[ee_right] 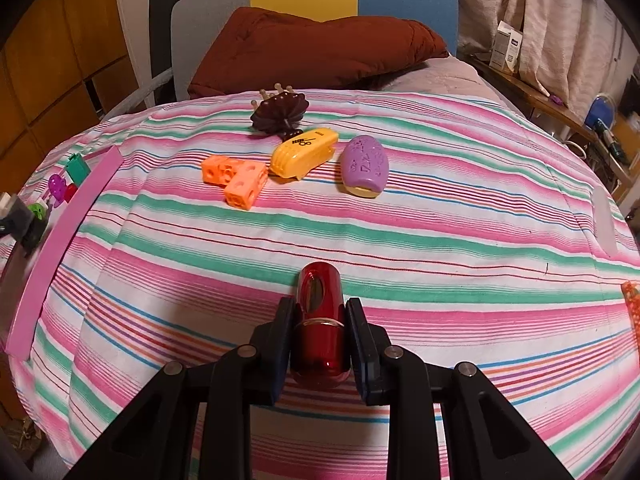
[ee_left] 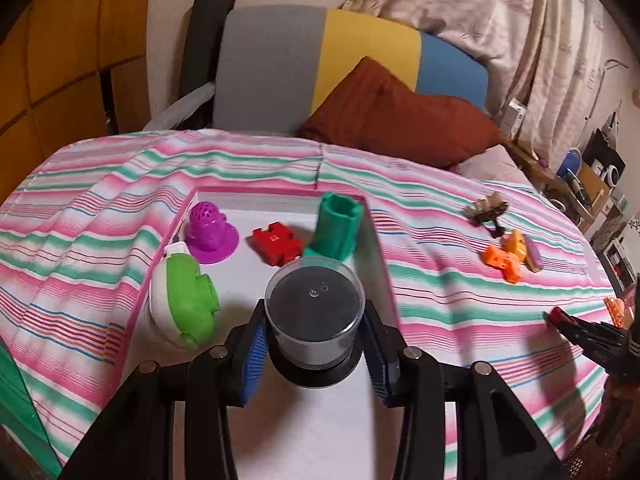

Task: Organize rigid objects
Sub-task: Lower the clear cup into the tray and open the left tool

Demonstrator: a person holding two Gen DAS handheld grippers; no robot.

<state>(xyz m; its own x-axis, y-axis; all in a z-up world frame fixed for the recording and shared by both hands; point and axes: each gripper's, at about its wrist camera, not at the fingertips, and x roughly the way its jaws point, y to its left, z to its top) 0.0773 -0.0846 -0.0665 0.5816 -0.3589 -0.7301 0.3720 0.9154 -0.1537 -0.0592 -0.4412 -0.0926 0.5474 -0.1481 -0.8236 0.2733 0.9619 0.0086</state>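
My left gripper (ee_left: 316, 340) is shut on a clear round container with a dark lid (ee_left: 314, 314), held over the pink-rimmed white tray (ee_left: 340, 420). In the tray lie a purple perforated toy (ee_left: 208, 230), a red puzzle block (ee_left: 277, 242), a teal cup-like piece (ee_left: 336, 226) and a green-and-white case (ee_left: 184, 306). My right gripper (ee_right: 320, 340) is shut on a shiny red cylinder (ee_right: 320, 320) just above the striped bedspread. Ahead of it lie orange cube blocks (ee_right: 236, 180), a yellow case (ee_right: 304, 152), a purple oval case (ee_right: 365, 166) and a dark brown brush (ee_right: 280, 114).
A brown pillow (ee_right: 312, 50) and a grey, yellow and blue headboard (ee_left: 320, 64) stand at the far end. The tray's pink rim (ee_right: 60, 248) is at the left of the right wrist view. A cluttered side shelf (ee_left: 580, 184) runs along the right.
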